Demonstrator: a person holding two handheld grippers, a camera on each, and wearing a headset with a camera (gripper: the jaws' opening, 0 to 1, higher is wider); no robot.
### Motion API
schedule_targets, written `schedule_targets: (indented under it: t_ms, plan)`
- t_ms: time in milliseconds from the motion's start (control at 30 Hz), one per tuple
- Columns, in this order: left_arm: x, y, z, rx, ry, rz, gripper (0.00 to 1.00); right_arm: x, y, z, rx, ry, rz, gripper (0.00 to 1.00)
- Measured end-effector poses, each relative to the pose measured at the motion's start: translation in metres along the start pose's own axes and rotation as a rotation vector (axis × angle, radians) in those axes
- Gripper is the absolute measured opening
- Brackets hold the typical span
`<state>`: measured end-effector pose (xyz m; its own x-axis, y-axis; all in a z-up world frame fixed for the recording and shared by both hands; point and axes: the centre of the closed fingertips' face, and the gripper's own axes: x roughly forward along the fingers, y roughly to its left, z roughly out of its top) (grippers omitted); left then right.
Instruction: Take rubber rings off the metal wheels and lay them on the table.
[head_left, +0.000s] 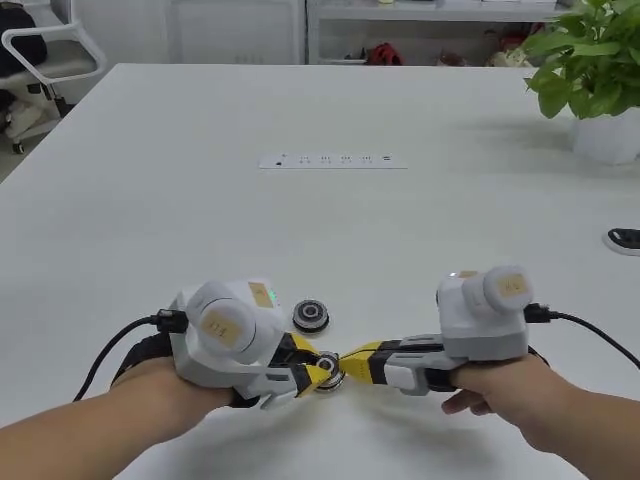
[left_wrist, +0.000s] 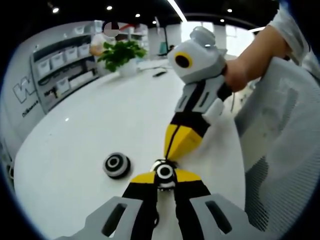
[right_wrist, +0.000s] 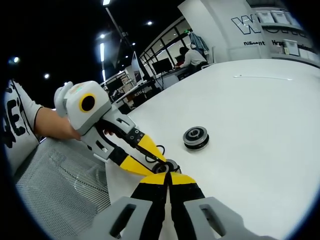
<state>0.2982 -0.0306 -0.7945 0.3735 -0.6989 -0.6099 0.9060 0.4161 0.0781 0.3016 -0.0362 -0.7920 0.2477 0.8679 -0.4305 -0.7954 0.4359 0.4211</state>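
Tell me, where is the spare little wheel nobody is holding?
In the head view the spare wheel lies on the table just beyond the left gripper, apart from the held wheel.

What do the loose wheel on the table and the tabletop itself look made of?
Small round loose wheel: dark matt outer ring, probably rubber, around a pale hub that glints like bare metal. White table: smooth, slightly glossy, with soft reflections; laminate or painted board, cannot tell which.
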Motion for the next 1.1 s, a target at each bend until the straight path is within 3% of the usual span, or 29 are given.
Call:
schedule_targets:
  t_ms: [1100]
  plan:
    - [0.0003, -0.0023, 0.0006, -0.002, -0.004, -0.011, 0.12, 0.0012, 0.0079, 0.0003, 0.02, -0.006, 0.037, 0.0]
